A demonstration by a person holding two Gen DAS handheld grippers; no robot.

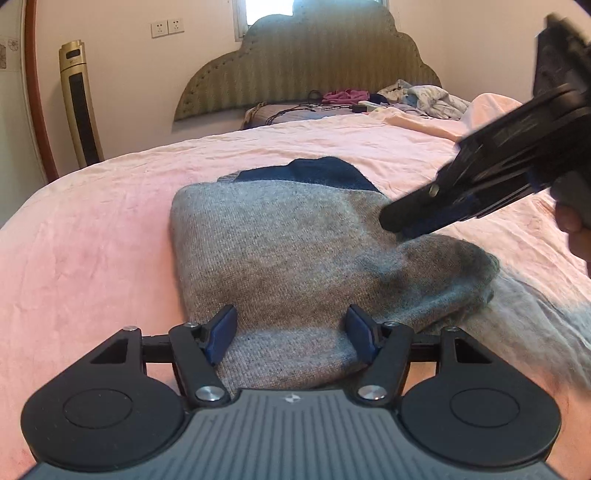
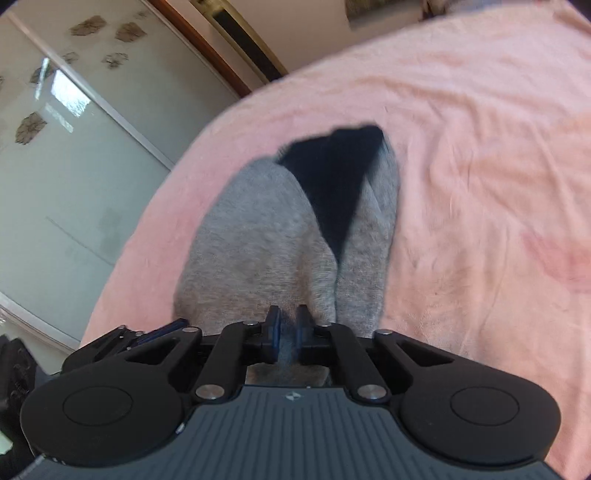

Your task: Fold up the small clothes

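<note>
Grey knit garment [image 1: 295,236] with a dark navy band lies folded on the pink bed sheet [image 1: 92,229], about mid-bed.

Left wrist view only: scalloped headboard [image 1: 310,70] at the far end, heap of loose clothes [image 1: 417,98] and cables beneath it, gold tower fan [image 1: 79,103] against the wall, wall sockets [image 1: 167,27]. Also the right tongs [image 1: 397,223] seen from outside, coming in from upper right and angled down onto the garment's right side; a bit of the person's hand [image 1: 572,225] at the frame edge behind them.

Right wrist view only: glass wardrobe door [image 2: 74,166] with flower decals to the left; the navy part [image 2: 332,184] showing as a wedge between two grey folds. Frame somewhat blurred.

Left tongs [image 1: 291,332]: blue pads [image 1: 223,332] well apart, hovering low over the near edge of the garment, knit visible between them, not pinched. Pointed downward across the garment toward the headboard.

Right tongs, own view [image 2: 288,328]: pads close together with a ridge of grey fabric rising between them; a firm clamp cannot be confirmed through the blur. Tilted downward at the garment's near end.
</note>
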